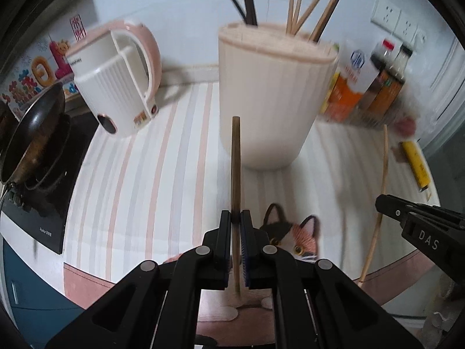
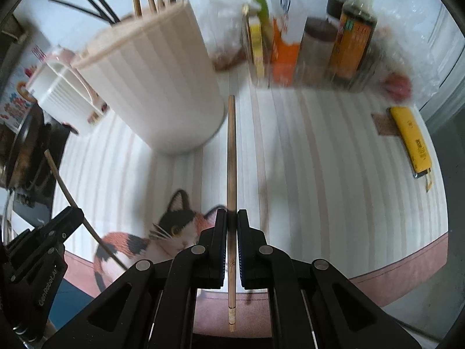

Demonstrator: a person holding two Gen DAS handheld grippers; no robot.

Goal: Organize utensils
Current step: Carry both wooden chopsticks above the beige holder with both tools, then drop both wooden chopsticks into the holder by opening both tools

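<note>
Left gripper point(image 1: 236, 218): jaws closed on dark wooden chopstick point(image 1: 236, 168), tip raised toward ribbed white utensil holder point(image 1: 270, 101). Right gripper point(image 2: 231, 218): jaws clamped on light wooden chopstick point(image 2: 231, 151), lifted clear of striped cat-print mat point(image 2: 334, 160). Holder upright on mat, chopsticks inside. Pink kettle point(image 1: 116, 78) beside holder.

Pale wall point(image 1: 180, 8) with white sockets point(image 1: 391, 14) upper right. Striped pink-white tablecloth point(image 1: 139, 157) with cat print point(image 2: 162, 232). Black stove point(image 1: 43, 197) at left.
</note>
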